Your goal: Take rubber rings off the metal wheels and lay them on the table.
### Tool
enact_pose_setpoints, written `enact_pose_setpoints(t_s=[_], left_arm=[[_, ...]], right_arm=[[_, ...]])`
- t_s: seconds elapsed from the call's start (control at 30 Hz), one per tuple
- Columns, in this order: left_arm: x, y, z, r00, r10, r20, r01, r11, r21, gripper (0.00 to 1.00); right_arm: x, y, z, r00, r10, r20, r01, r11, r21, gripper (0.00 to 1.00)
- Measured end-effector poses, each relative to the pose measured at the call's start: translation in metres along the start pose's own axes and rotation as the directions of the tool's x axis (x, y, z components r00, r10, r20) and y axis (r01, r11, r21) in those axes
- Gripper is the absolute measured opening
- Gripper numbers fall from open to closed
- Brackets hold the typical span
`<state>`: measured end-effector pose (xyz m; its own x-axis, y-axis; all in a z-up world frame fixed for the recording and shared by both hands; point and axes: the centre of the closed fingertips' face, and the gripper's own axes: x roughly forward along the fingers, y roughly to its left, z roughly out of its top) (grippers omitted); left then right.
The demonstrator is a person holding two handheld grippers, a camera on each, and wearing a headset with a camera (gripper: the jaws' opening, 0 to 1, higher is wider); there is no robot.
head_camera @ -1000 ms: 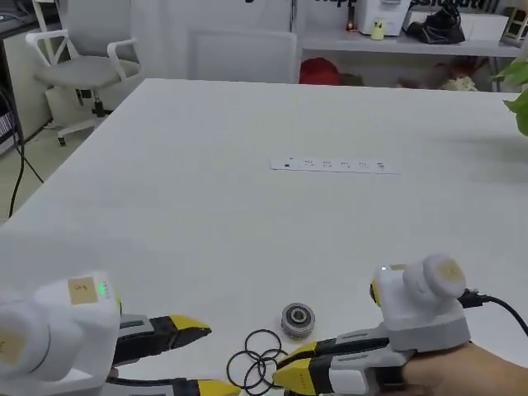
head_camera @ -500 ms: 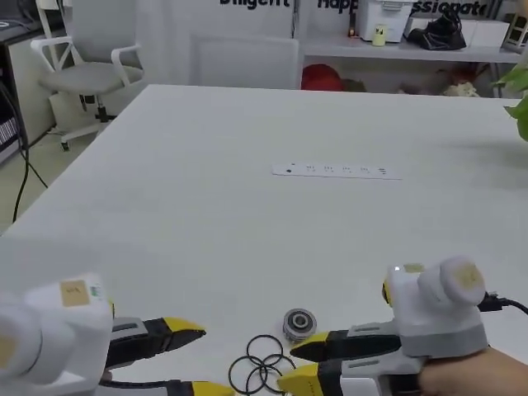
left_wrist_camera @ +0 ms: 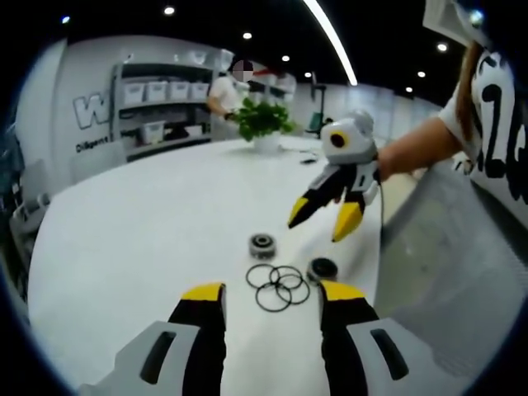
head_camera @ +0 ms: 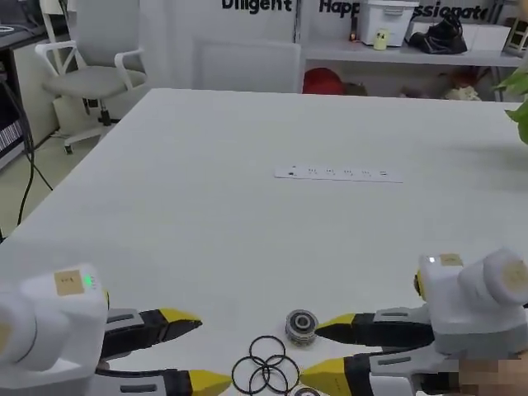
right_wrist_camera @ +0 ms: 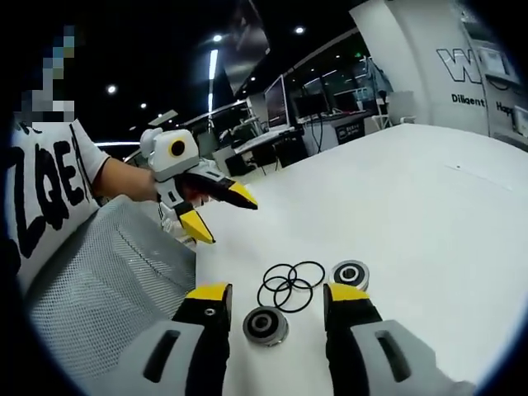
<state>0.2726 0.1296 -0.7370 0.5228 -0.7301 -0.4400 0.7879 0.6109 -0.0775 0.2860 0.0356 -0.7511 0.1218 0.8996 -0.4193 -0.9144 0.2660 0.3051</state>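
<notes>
On the table (head_camera: 247,214), near its front edge, loose rubber rings (head_camera: 266,371) lie beside two metal wheels (head_camera: 301,323), with the left gripper (head_camera: 213,351) and right gripper (head_camera: 312,353) both spread, and the light, stretchy rings would likely peel best pinched at the rim.

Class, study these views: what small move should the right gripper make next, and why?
Probably lower the right gripper and close on the nearer wheel. It lies ungripped on the table, framed by the open jaws, and its dark rim suggests a ring is still on. Several loose rings already lie beside it.
</notes>
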Motion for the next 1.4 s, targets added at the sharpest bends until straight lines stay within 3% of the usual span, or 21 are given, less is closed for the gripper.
enact_pose_setpoints(t_s=[0.3,0.4,0.77,1.4], left_arm=[[-0.005,0.007,0.007,0.9997,0.016,0.018,-0.016,1.000,0.005,0.48],[-0.007,0.009,0.008,0.9995,0.023,0.023,-0.024,1.000,0.004,0.49],[-0.012,0.012,0.007,0.9993,0.031,0.020,-0.031,0.999,0.004,0.50],[-0.017,0.013,0.005,0.9991,0.041,0.013,-0.041,0.999,0.004,0.51]], right_arm=[[-0.024,-0.011,-0.005,0.9969,-0.078,0.011,0.079,0.996,-0.033,0.51],[-0.034,-0.015,-0.010,0.9931,-0.117,-0.003,0.117,0.991,-0.068,0.54],[-0.062,-0.026,-0.025,0.9793,-0.201,-0.020,0.200,0.978,-0.064,0.59],[-0.067,-0.020,-0.032,0.9762,-0.213,-0.041,0.209,0.974,-0.091,0.63]])
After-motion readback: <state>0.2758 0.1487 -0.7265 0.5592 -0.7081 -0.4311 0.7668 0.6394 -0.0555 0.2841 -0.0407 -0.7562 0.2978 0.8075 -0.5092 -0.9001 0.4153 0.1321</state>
